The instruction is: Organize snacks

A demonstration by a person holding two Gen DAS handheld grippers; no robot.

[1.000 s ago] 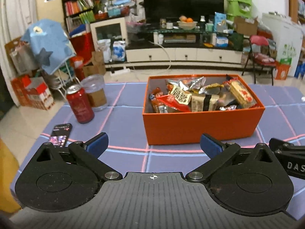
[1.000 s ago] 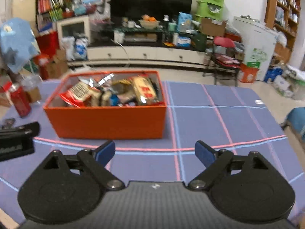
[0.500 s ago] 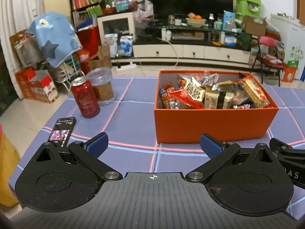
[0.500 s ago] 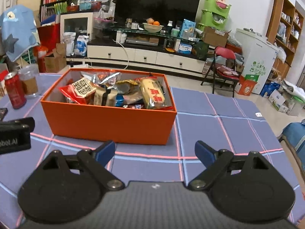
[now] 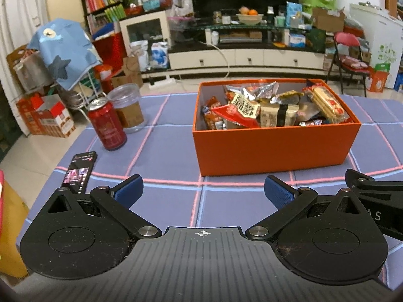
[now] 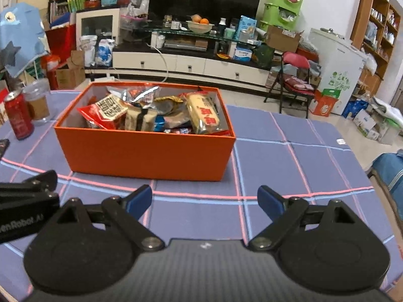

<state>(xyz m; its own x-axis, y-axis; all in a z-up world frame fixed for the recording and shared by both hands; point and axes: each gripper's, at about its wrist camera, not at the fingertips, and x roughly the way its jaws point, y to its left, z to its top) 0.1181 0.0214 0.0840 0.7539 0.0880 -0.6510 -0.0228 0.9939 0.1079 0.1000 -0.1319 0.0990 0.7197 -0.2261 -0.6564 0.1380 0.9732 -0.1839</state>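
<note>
Holding both sets of fingers spread wide with nothing between them, your left gripper (image 5: 203,190) and right gripper (image 6: 204,199) hover just short of the orange box (image 5: 273,148), over the checked tabletop (image 5: 163,148). Only your left view shows the whole phone (image 5: 80,171), left of the box and nearer you; only your right view shows the bare cloth right of the box. The box lies with its long axis crosswise, snacks (image 6: 151,115) heaped inside. Since a second ago the box has slid rightward in both views and stands sharper.
</note>
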